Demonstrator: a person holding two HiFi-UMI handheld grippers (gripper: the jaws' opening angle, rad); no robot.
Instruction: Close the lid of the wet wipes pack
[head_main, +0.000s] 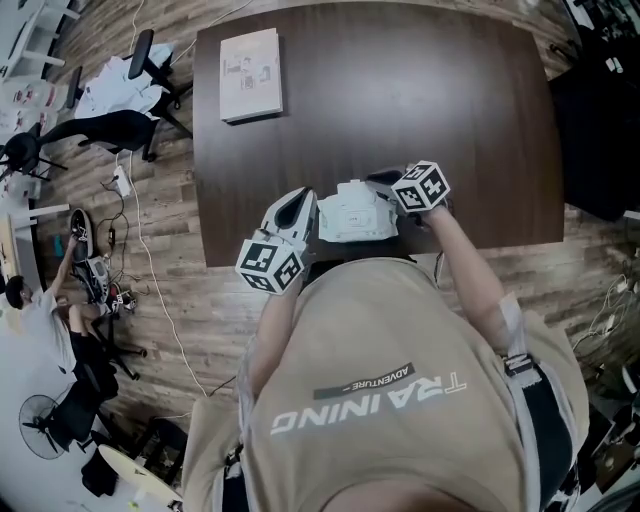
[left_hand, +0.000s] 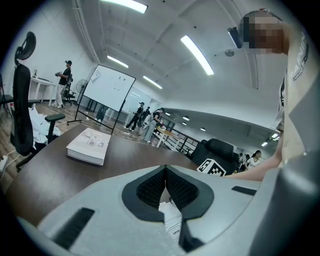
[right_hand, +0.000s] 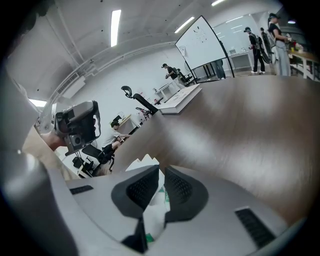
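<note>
The white wet wipes pack (head_main: 352, 215) lies at the near edge of the dark table (head_main: 400, 90), close to my body. My left gripper (head_main: 308, 215) is at the pack's left end; in the left gripper view its jaws (left_hand: 165, 172) meet at the tips, with white pack film (left_hand: 172, 217) pinched lower between the pads. My right gripper (head_main: 390, 190) is at the pack's right end. In the right gripper view it (right_hand: 161, 175) is shut on white and green film of the pack (right_hand: 156, 200), and a zigzag edge (right_hand: 142, 161) pokes out beyond. The lid is hidden.
A white book (head_main: 250, 75) lies at the table's far left corner, also visible from the left gripper (left_hand: 89, 146). Office chairs (head_main: 120, 125) and cables stand on the wooden floor to the left. People stand far off in the room.
</note>
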